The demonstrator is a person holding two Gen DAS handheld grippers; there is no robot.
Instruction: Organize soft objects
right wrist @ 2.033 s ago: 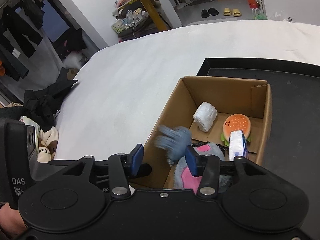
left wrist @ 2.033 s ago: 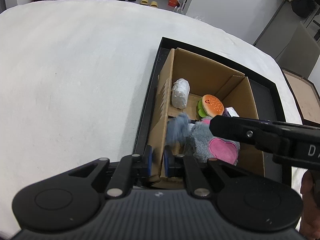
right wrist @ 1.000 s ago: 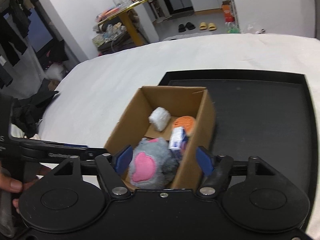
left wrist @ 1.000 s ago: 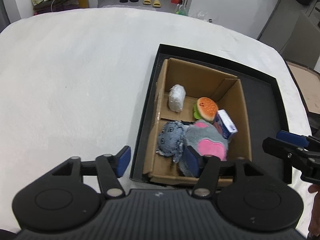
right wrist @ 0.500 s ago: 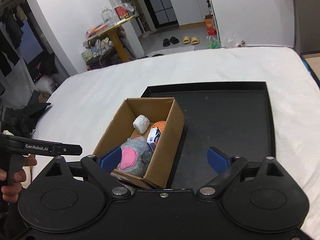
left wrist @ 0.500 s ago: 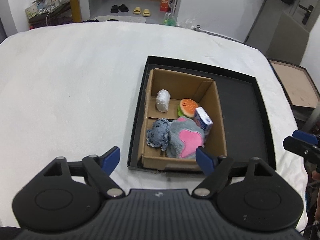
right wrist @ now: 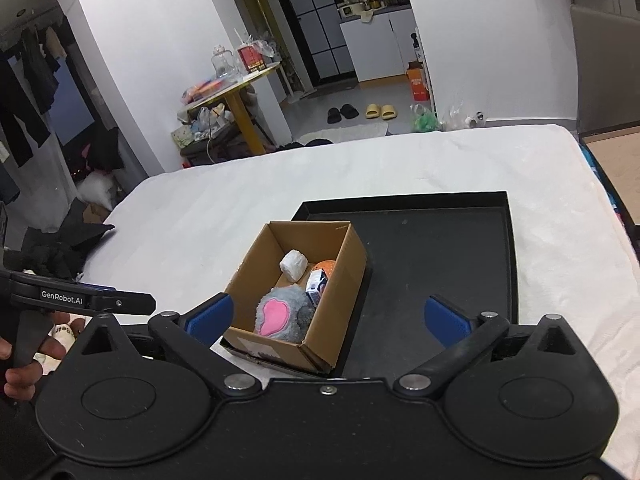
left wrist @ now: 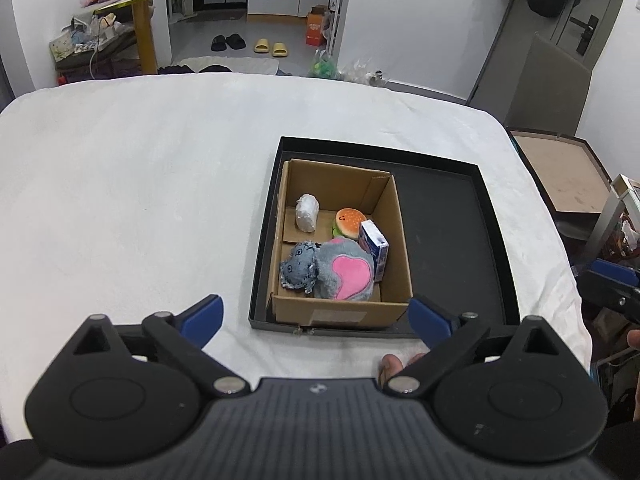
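A cardboard box stands in the left part of a black tray on a white-covered table. Inside lie a grey plush with a pink heart, a blue denim plush, a burger plush, a white wrapped bundle and a small carton. My left gripper is open and empty, held back above the table's near edge. My right gripper is open and empty, also drawn back.
The white cloth covers the table left of the tray. The tray's right part holds nothing. A yellow side table with clutter, slippers and dark clothes lie beyond the table. A brown board sits at the right.
Both grippers have pulled up and back from the box and opened wide. The denim plush, in motion at the box two seconds ago, now lies still inside it beside the grey plush.
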